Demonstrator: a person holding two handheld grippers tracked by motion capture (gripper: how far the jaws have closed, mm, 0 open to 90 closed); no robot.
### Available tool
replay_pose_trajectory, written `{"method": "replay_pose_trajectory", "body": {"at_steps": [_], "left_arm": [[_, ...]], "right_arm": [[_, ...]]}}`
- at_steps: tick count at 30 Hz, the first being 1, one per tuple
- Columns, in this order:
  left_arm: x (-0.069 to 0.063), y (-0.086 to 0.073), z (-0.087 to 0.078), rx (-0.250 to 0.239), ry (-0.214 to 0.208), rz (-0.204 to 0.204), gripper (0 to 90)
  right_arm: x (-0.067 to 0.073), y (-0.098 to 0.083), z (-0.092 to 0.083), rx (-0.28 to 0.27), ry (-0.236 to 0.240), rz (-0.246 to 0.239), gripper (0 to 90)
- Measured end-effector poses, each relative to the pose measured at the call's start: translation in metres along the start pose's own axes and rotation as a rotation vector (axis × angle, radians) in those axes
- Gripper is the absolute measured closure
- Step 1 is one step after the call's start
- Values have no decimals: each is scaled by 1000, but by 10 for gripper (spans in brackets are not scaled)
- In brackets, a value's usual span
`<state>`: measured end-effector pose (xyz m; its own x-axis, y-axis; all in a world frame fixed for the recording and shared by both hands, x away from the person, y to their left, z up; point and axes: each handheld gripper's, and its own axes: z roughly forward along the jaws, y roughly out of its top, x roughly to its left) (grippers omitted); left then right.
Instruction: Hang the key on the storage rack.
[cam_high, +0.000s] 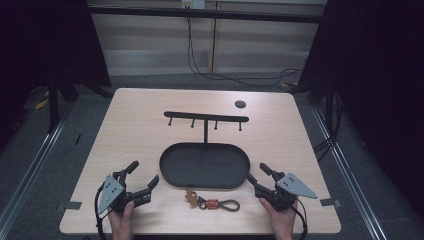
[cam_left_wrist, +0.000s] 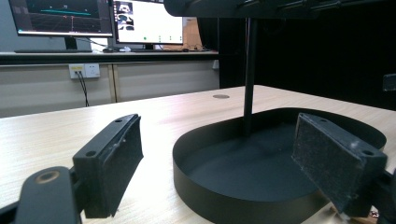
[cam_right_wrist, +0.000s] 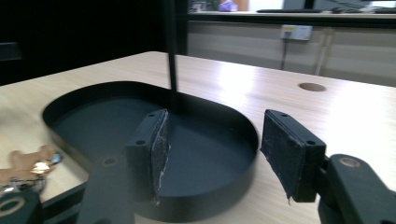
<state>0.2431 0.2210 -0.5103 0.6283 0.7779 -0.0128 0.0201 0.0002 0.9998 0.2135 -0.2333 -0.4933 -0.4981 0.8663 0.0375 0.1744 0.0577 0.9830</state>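
A black oval tray (cam_high: 172, 175) lies mid-table, with a thin post rising from its back to a hook rack (cam_high: 206, 117) carrying several pegs. In front of the tray lies a keychain (cam_high: 212, 203): a brown bear-shaped charm, a red piece and an olive cord loop. My left gripper (cam_high: 143, 175) rests at the front left, open and empty, its pads (cam_left_wrist: 114, 163) framing the tray (cam_left_wrist: 224, 196). My right gripper (cam_high: 258, 175) sits at the front right, open and empty, beside the tray (cam_right_wrist: 219, 184). The bear charm (cam_right_wrist: 29, 163) shows at the left of the right gripper view.
A round dark hole cover (cam_high: 240, 104) sits at the table's back right. Tape marks lie near both front corners. Black curtains flank the table, and cables hang along the back wall. Monitors (cam_left_wrist: 65, 18) stand on a desk behind.
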Motion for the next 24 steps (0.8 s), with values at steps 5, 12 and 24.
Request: {"method": "replay_pose_trajectory", "body": {"at_steps": [5, 12, 24], "left_arm": [[0, 0, 0, 2, 1, 3, 157], [0, 0, 0, 0, 1, 2, 157], [0, 0, 0, 3, -3, 6, 156]], "right_arm": [[5, 4, 6, 24, -4, -47, 396], [12, 21, 16, 102, 87, 19, 415], [23, 39, 42, 298, 212, 45, 297]]}}
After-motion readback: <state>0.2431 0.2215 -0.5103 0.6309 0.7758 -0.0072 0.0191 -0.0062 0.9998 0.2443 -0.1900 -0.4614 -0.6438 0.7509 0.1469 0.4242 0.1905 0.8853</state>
